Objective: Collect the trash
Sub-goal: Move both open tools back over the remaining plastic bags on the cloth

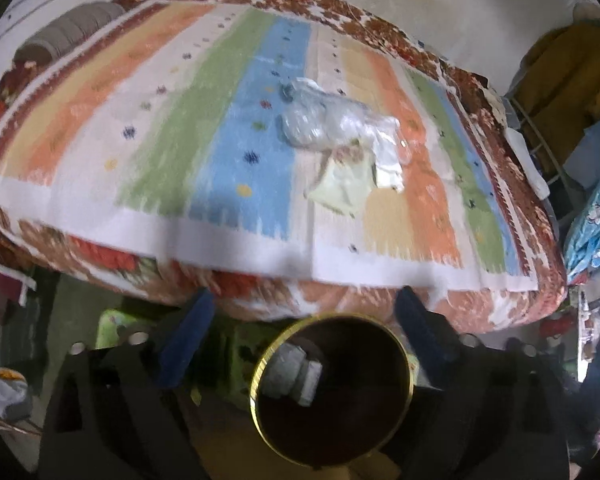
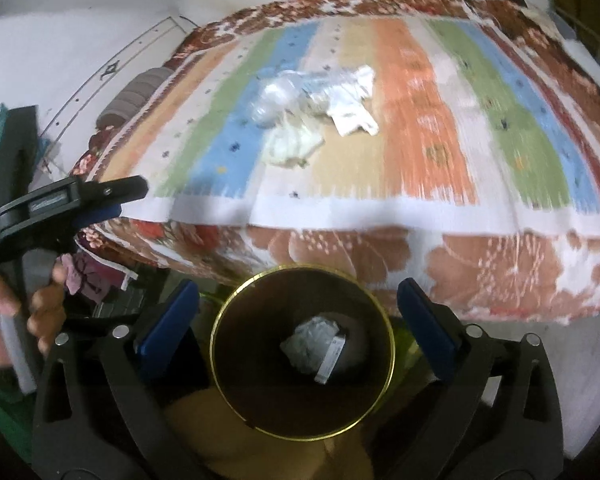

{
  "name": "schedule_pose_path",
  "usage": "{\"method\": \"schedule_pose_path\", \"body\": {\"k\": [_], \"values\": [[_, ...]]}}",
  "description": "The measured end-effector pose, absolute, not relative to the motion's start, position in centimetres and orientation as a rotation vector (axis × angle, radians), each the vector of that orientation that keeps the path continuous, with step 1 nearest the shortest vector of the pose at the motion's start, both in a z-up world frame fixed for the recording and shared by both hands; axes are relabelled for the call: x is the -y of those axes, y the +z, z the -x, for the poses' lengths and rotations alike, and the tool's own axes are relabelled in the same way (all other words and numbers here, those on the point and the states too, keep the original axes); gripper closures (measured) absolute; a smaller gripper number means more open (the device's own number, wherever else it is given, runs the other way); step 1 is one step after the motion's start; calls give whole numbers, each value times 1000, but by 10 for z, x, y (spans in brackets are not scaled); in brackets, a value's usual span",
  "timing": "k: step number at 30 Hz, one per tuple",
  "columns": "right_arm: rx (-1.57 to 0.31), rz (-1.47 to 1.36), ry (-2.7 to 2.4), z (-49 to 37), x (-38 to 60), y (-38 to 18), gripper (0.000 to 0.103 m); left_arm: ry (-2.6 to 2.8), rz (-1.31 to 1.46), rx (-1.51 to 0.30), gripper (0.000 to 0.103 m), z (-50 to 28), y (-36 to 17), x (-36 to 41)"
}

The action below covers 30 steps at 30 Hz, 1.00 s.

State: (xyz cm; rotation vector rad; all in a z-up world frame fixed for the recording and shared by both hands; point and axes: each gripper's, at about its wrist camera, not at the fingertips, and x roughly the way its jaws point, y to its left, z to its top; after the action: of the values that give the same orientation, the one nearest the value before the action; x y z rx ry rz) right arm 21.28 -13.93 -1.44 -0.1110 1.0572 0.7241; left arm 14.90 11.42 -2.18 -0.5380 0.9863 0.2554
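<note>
A heap of trash lies on the striped bedspread: clear plastic wrap [image 1: 320,118], white paper [image 1: 388,160] and a pale yellow wrapper [image 1: 342,186]. It also shows in the right wrist view [image 2: 300,120]. A dark round bin with a gold rim [image 1: 260,364] stands below the bed edge, with crumpled white trash [image 1: 294,376] inside. The right wrist view looks down into the bin's rim [image 2: 388,332] and its trash [image 2: 314,344]. My left gripper [image 1: 306,320] is open and empty above the bin. My right gripper [image 2: 298,310] is open and empty above it too. The left gripper also shows at the left of the right wrist view [image 2: 130,196], its jaws there close together.
The striped bedspread [image 1: 228,128] covers a floral quilt [image 2: 500,276] that hangs over the bed edge. A grey rolled cushion [image 1: 72,30] lies at the far left. Yellow and blue cloths [image 1: 572,92] hang at the right. Clutter lies on the floor at the left [image 1: 8,392].
</note>
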Motion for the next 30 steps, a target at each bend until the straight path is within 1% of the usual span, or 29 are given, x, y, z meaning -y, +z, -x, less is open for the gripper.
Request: {"method": "schedule_pose_path", "body": {"k": [7,11,16,21,25,27,30], "values": [[-993,194,746,-226,119,9,9,197,457,-982,6,-182,-11,-123],[-985,188,783,-237,110,9,9,200,504,-955,6,-192,-10,-135],[-970,201,842,-244,88,4,9,173,632,-962,6,-209,-17,-152],[-942,205,875,-253,71,-2,9,155,618,-933,6,-230,-11,-159],[-1000,117,923,-269,62,-8,9,141,613,-926,6,-250,-13,-168],[-981,134,910,-275,58,-9,9,132,605,-922,6,-261,-19,-171],[-1014,126,914,-285,51,-19,9,92,611,-941,6,-277,-32,-174]]}}
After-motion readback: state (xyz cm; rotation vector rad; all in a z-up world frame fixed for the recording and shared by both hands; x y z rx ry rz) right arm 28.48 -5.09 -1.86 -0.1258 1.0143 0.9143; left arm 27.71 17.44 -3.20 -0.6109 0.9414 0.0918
